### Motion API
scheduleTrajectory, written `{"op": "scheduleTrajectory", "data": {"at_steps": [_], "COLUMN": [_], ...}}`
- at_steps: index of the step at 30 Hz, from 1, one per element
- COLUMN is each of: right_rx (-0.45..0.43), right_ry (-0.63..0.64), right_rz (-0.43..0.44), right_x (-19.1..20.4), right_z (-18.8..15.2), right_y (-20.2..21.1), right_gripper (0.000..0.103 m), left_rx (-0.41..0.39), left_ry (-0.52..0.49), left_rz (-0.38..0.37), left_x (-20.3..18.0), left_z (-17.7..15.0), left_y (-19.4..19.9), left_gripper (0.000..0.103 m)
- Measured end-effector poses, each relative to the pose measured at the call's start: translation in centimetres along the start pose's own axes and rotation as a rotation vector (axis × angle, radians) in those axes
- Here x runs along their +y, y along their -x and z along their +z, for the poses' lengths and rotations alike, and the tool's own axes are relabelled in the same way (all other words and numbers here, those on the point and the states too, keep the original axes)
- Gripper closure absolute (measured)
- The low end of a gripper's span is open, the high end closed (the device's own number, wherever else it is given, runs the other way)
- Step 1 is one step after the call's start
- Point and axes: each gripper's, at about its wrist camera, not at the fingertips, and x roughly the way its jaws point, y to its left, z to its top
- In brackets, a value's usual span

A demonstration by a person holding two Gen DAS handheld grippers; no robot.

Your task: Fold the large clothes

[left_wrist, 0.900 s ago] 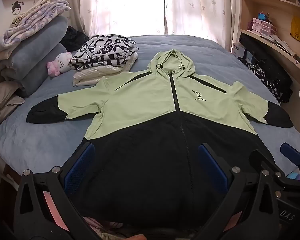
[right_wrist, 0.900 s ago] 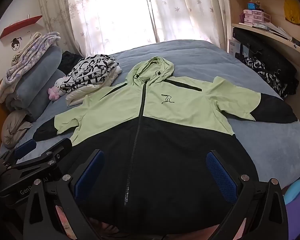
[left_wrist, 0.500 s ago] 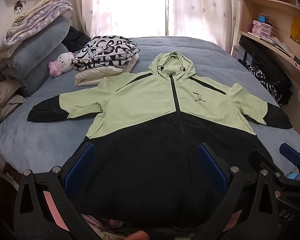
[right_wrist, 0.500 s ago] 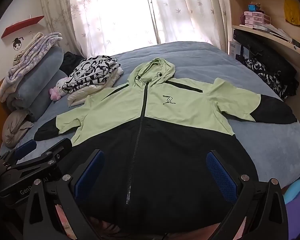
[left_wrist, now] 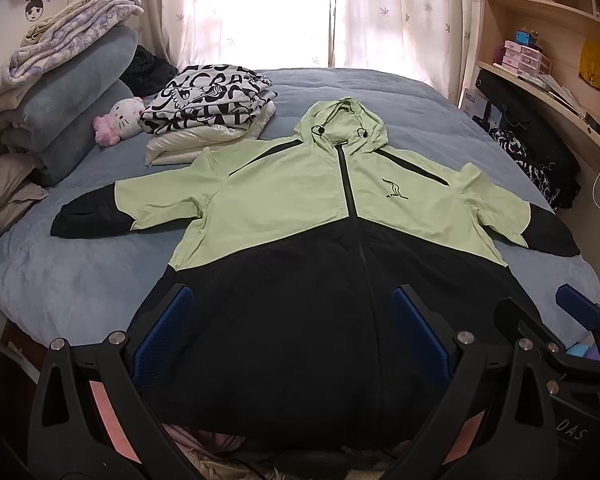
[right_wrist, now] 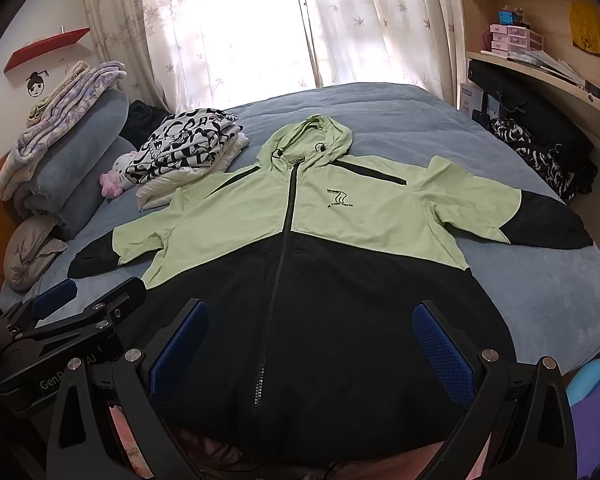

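A light green and black hooded jacket (left_wrist: 300, 208) lies flat and face up on the blue bed (left_wrist: 80, 280), zipped, sleeves spread, hood toward the window. It also shows in the right wrist view (right_wrist: 300, 216). My left gripper (left_wrist: 290, 332) is open and empty, held above the jacket's black hem. My right gripper (right_wrist: 308, 344) is open and empty above the hem too, to the right of the left one. The right gripper's fingertips (left_wrist: 572, 304) show in the left wrist view, and the left gripper (right_wrist: 56, 300) shows in the right wrist view.
A folded black-and-white patterned garment on a white one (left_wrist: 212, 108) lies beyond the left sleeve. A plush toy (left_wrist: 120, 120), rolled blue bedding (left_wrist: 68, 92) and a grey pillow (left_wrist: 4, 196) lie at the left. Shelves with dark bags (left_wrist: 540, 132) stand at the right.
Both grippers have drifted slightly so the view shifted a little; the jacket has not moved and both grippers stay open.
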Motion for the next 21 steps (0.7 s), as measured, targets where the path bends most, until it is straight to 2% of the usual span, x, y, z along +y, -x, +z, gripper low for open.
{"op": "scheduleTrajectory", "data": {"at_steps": [10,17,21], "right_rx": [0.016,-0.013,-0.003], "right_ry": [0.0,0.005,-0.007], "right_rz": [-0.028,-0.052,-0.053], "right_x": [-0.2,-0.6,-0.8], "right_z": [0.0,-0.1,-0.2], "right_y": [-0.3,0.2,-0.1], "right_gripper": [0.0,0.0,0.0], "left_rx": [0.031,0.018,0.008], "left_ry": [0.0,-0.013,-0.031], "left_rz": [-0.015,-0.054,-0.027], "left_x": [-0.4,-0.7,-1.2], "left_z": [0.1,0.2,0.3], "left_y": [-1.2,-1.0,-0.9], "left_gripper": [0.005,0.005,0.005]}}
